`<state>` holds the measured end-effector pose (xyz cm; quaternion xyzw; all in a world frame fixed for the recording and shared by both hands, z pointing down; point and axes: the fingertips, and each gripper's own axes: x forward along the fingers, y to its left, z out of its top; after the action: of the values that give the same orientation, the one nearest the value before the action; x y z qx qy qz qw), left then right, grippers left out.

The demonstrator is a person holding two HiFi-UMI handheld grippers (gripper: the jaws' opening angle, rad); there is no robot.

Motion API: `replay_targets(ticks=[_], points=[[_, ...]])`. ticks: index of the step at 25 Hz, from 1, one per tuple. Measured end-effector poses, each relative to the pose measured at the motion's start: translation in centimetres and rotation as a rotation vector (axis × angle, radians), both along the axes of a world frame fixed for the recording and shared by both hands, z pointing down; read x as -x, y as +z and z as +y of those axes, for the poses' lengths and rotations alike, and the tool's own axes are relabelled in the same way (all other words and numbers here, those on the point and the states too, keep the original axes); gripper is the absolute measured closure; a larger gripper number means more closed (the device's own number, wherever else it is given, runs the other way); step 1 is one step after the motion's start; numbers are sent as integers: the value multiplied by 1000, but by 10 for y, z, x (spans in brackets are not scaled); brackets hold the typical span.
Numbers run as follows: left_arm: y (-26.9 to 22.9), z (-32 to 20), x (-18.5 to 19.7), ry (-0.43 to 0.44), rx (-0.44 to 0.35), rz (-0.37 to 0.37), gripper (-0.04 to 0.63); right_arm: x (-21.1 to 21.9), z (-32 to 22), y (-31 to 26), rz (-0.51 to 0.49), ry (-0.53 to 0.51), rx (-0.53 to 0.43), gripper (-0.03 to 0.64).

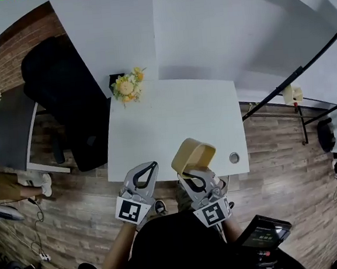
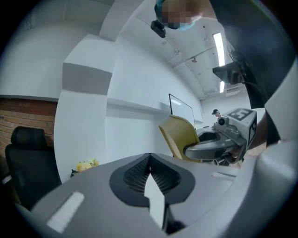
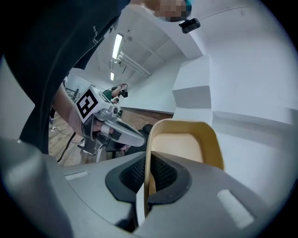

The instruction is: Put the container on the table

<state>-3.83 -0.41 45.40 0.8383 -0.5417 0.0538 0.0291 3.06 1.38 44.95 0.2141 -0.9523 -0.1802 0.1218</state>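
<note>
Pinching container (image 3: 182, 148) wall between jaws, right gripper (image 1: 189, 176)

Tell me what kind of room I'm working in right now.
Probably an office or studio room: a white table with a bunch of flowers at its far corner, a black office chair beside it, a wood-plank floor and a brick wall.

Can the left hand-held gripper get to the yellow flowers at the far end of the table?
Probably yes. The left hand-held gripper is shut and empty at the near edge, and only bare white table lies between it and the flowers. It may need a long stretch.
</note>
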Motion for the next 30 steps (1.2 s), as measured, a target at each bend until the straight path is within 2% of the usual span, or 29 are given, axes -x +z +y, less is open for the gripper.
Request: replay_targets(ticks=[4,6,9,12,14,16,19,23,25,30], points=[[-14,-46,-9,2,7,-32,592,-4,-45,11,76,-61,-14,603],[-23,-63,-8,-3,10,-9,592,-5,-62,15,110,-103,-32,603],[-25,-84,-5,43,41,118,571,-6,-87,26,173,-151,-70,603],[-19,-96,-6,113,108,225,506,-2,-98,44,319,-196,-165,603],[-14,-105,-1,146,134,325,457,3,-100,55,425,-224,-247,603],[-12,-115,2,197,165,432,402,11,-102,61,490,-232,-298,603],[-17,-120,5,272,186,526,371,24,-104,67,541,-226,-318,603],[-22,-126,21,310,207,641,371,43,-104,65,562,-215,-335,603],[-21,-126,25,340,229,657,371,55,-100,64,568,-225,-350,603],[-11,-125,32,382,268,639,371,74,-101,61,594,-236,-393,601]])
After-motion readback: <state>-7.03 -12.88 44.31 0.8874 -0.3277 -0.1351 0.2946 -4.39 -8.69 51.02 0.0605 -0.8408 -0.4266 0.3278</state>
